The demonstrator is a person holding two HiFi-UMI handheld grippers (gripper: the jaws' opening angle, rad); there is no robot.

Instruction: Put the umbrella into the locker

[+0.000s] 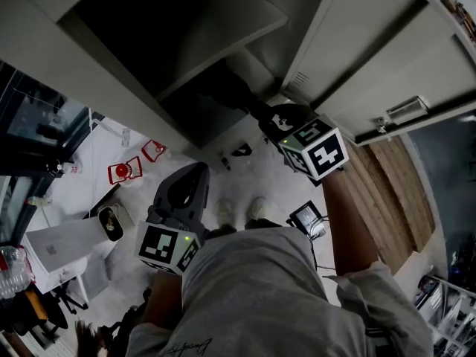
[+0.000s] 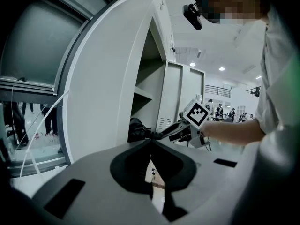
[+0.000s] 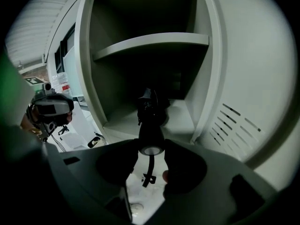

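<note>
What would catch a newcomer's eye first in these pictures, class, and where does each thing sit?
The black folded umbrella stands out most: the right hand-held gripper clamps its handle and points it into the open grey locker. The left hand-held gripper hangs lower, near the person's waist, with its jaws together and nothing between them.

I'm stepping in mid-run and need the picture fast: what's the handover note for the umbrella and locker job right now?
Left gripper: jaws together, empty, clear of the locker.
Right gripper: shut on the umbrella at its handle end.
Umbrella: folded, far end inside the open compartment under the shelf, handle outside.
Done: umbrella gripped, partly in.
Left: push it fully in, release, withdraw.
</note>
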